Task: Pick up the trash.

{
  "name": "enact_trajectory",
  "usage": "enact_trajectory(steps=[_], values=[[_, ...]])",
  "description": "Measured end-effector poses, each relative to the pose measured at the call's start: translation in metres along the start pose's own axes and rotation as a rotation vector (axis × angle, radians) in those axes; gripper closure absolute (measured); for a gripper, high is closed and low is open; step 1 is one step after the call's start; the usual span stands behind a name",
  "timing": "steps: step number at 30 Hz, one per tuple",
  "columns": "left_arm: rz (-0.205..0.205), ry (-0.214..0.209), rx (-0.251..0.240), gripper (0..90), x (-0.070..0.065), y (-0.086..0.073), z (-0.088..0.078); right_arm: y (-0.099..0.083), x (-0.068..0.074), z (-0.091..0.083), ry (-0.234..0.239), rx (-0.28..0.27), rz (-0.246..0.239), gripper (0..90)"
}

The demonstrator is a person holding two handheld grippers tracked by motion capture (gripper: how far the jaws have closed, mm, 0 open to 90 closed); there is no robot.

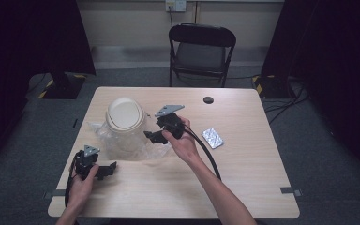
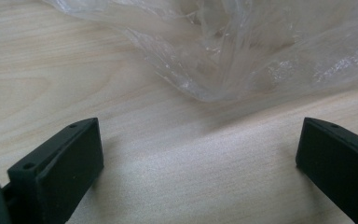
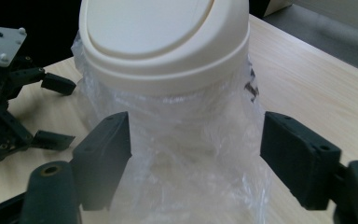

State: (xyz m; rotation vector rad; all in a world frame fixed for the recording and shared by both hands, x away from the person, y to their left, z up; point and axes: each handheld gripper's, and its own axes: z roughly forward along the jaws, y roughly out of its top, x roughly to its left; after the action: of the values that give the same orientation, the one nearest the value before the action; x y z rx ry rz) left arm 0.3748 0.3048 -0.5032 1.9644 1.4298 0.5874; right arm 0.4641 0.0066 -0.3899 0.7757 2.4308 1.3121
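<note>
A fixed overhead camera looks forward and down across the whole desk (image 1: 243, 187). The left gripper camera sits low and close, facing bare wood and the plastic bag (image 2: 242, 51). The right gripper camera looks closely at the cream bin (image 3: 163, 42). All three views share the bag.

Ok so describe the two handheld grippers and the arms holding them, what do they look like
Both the left gripper and right gripper are black, each with two blocky black jaws showing small screw holes, and a grey three-cornered plate on top. A black cable trails from each. The person's forearms are bare, with no sleeves in sight.
</note>
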Motion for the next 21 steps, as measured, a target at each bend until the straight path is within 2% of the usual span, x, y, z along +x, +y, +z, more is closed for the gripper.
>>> enact_trajectory(steps=[5, 6, 9, 10, 12, 14, 21], values=[[0.000, 0.000, 0.000, 0.0, 0.000, 0.000, 0.000, 0.014, -0.005, 0.010, 0.005, 0.001, 0.000, 25.0], [0.000, 0.000, 0.000, 0.0, 0.000, 0.000, 0.000, 0.020, -0.009, 0.013, -0.008, -0.013, 0.006, 25.4], [0.000, 0.001, 0.001, 0.0, 0.000, 0.000, 0.000, 0.026, -0.010, 0.017, -0.027, -0.002, -0.020, 25.5], [0.000, 0.000, 0.000, 0.0, 0.000, 0.000, 0.000, 0.030, -0.011, 0.018, -0.022, -0.015, -0.004, 25.4], [0.000, 0.001, 0.000, 0.0, 0.000, 0.000, 0.000, 0.034, -0.013, 0.022, -0.028, 0.005, 0.004, 25.0], [0.000, 0.001, 0.000, 0.0, 0.000, 0.000, 0.000, 0.037, -0.014, 0.025, -0.018, -0.006, 0.011, 24.1], [0.000, 0.000, 0.000, 0.0, 0.000, 0.000, 0.000, 0.056, -0.016, 0.031, -0.016, -0.014, 0.011, 23.9]])
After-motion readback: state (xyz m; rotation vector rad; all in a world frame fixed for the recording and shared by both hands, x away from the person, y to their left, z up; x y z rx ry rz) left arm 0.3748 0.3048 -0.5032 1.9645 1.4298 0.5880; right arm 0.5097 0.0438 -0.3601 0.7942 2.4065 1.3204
